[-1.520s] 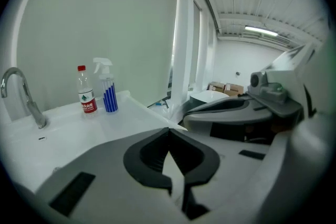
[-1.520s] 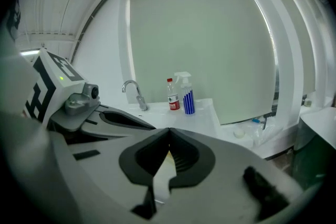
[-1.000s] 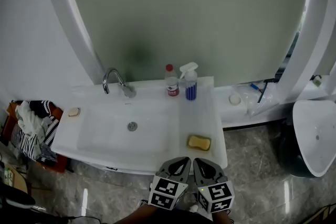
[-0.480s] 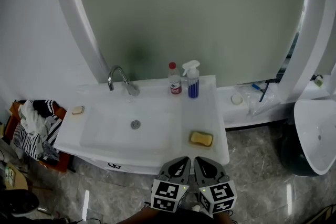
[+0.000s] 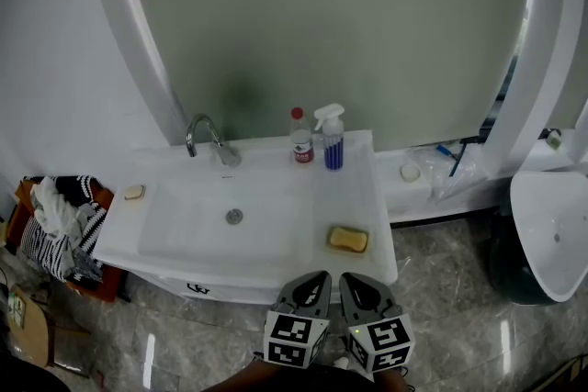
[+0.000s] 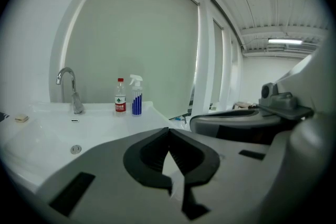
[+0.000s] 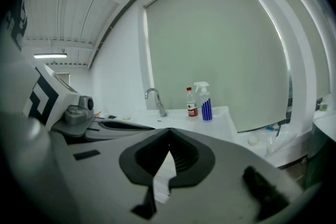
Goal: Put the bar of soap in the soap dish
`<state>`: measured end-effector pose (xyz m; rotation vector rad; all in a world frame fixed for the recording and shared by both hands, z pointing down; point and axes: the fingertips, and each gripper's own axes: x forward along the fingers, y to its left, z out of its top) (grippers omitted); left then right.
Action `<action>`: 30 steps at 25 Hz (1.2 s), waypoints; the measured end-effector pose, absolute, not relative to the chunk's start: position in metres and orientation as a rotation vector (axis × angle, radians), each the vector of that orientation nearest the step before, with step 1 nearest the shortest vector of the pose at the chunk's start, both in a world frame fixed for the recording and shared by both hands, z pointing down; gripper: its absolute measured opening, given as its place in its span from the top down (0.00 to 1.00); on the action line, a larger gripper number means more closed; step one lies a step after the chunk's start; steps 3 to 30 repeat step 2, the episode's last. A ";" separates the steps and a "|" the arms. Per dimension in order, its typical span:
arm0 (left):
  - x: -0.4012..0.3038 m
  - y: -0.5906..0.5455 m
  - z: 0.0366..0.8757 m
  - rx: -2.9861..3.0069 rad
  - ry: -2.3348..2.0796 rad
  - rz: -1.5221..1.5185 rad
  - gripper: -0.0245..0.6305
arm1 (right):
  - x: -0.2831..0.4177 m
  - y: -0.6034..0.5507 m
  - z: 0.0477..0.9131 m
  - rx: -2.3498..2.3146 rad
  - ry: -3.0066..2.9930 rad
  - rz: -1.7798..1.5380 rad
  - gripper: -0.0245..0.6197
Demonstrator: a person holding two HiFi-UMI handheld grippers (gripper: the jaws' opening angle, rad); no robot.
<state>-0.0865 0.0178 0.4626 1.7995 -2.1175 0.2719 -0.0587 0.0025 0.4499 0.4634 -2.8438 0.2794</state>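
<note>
Head view: two grippers [image 5: 319, 278] [image 5: 348, 281], two bottles [image 5: 300, 148] [image 5: 333, 146].

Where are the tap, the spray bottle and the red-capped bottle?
tap [image 5: 226, 158], head view, its base.
spray bottle [image 5: 333, 152], head view, its blue body.
red-capped bottle [image 5: 300, 151], head view, its red label.

The left tool [image 5: 316, 280] and the right tool [image 5: 355, 282] are held side by side just before the near edge of the bench [image 5: 377, 197]. An oblong piece [image 5: 348, 240] lies on the bench just ahead of the right tool. The basin [image 5: 197, 229] is set ahead and to the left, with the tap [image 5: 204, 135] behind it. A bottle [image 5: 300, 139] and, on its right, a spray bottle [image 5: 333, 139] stand at the bench's far edge, ahead of both tools. A small bar [image 5: 134, 193] lies on the bench's left rim, well apart from the left tool.
</note>
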 end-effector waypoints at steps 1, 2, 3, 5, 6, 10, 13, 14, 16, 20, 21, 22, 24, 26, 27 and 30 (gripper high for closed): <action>-0.086 0.017 0.463 1.801 -2.115 0.270 0.95 | -0.059 0.002 0.450 0.465 -2.843 0.279 0.95; -0.086 0.017 0.463 1.802 -2.112 0.270 0.95 | -0.059 0.002 0.450 0.466 -2.842 0.278 0.95; -0.086 0.017 0.463 1.802 -2.112 0.270 0.95 | -0.059 0.002 0.450 0.466 -2.842 0.278 0.95; -0.086 0.017 0.463 1.802 -2.112 0.270 0.95 | -0.059 0.002 0.450 0.466 -2.842 0.278 0.95; -0.086 0.017 0.463 1.802 -2.112 0.270 0.95 | -0.059 0.002 0.450 0.466 -2.842 0.278 0.95; -0.086 0.017 0.463 1.802 -2.112 0.270 0.95 | -0.059 0.002 0.450 0.466 -2.842 0.278 0.95; -0.086 0.017 0.463 1.802 -2.112 0.270 0.95 | -0.059 0.002 0.450 0.466 -2.842 0.278 0.95; -0.086 0.017 0.463 1.802 -2.112 0.270 0.95 | -0.059 0.002 0.450 0.466 -2.842 0.278 0.95; -0.086 0.017 0.463 1.802 -2.112 0.270 0.95 | -0.059 0.002 0.450 0.466 -2.842 0.278 0.95; -0.086 0.017 0.463 1.802 -2.112 0.270 0.95 | -0.059 0.002 0.450 0.466 -2.842 0.278 0.95; -0.086 0.017 0.463 1.802 -2.112 0.270 0.95 | -0.059 0.002 0.450 0.466 -2.842 0.278 0.95; -0.086 0.017 0.463 1.802 -2.112 0.270 0.95 | -0.059 0.002 0.450 0.466 -2.842 0.278 0.95; -0.086 0.017 0.463 1.802 -2.112 0.270 0.95 | -0.059 0.002 0.450 0.466 -2.842 0.278 0.95; -0.086 0.017 0.463 1.802 -2.112 0.270 0.95 | -0.059 0.002 0.450 0.466 -2.842 0.278 0.95; -0.086 0.017 0.463 1.802 -2.112 0.270 0.95 | -0.059 0.002 0.450 0.466 -2.842 0.278 0.95; -0.086 0.017 0.463 1.802 -2.112 0.270 0.95 | -0.059 0.002 0.450 0.466 -2.842 0.278 0.95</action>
